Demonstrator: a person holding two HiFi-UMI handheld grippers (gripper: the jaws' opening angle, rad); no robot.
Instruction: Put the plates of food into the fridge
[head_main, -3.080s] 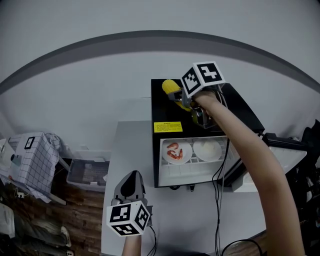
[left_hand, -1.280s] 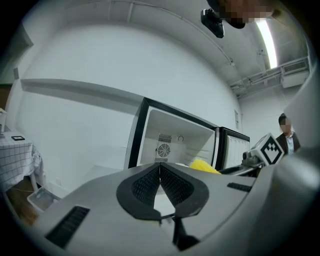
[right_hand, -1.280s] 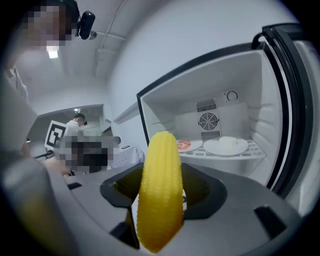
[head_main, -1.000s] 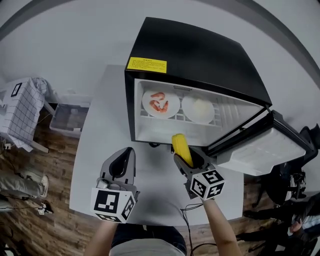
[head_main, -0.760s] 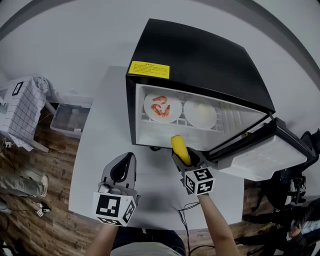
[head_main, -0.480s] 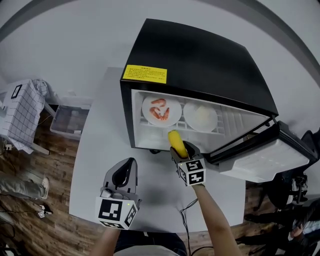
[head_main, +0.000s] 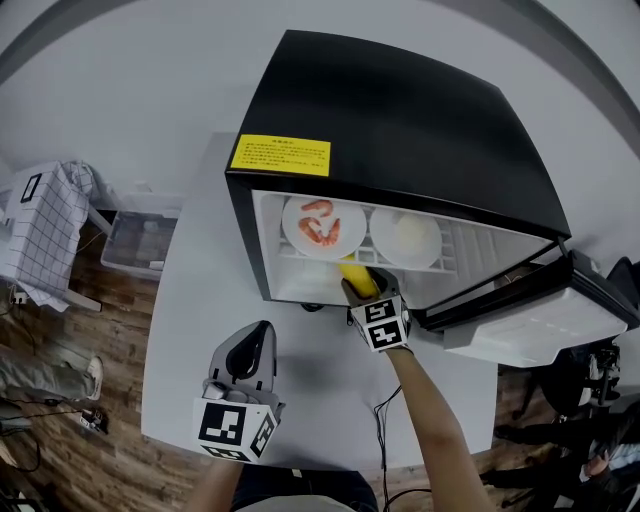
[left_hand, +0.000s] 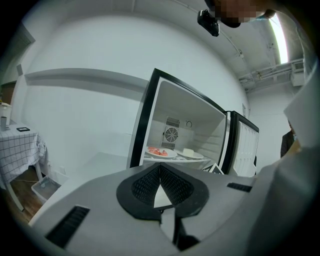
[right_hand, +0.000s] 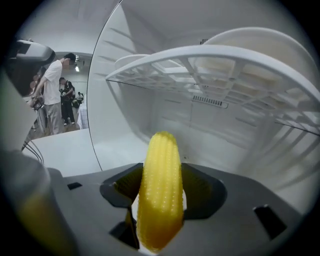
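Note:
A black mini fridge (head_main: 400, 110) stands open on the white table, its door (head_main: 540, 325) swung to the right. On its wire shelf (right_hand: 210, 70) sit a plate of shrimp (head_main: 322, 224) and a plate with a pale food (head_main: 405, 235). My right gripper (head_main: 362, 287) is shut on a yellow corn cob (right_hand: 160, 190), which points into the fridge's lower space, under the shelf. My left gripper (head_main: 250, 355) is shut and empty, low over the table in front of the fridge. In the left gripper view both plates (left_hand: 161, 151) show on the shelf.
A white table (head_main: 190, 330) carries the fridge. To the left on the wood floor stand a clear plastic bin (head_main: 140, 240) and a checked cloth (head_main: 45, 225). A cable (head_main: 380, 440) runs under my right arm. People (right_hand: 52, 95) stand far off in the room.
My right gripper has carried the corn cob forward from the table in front of the fridge into the fridge's lower opening. Earlier still it held the corn on top of the fridge. The left gripper stayed put.

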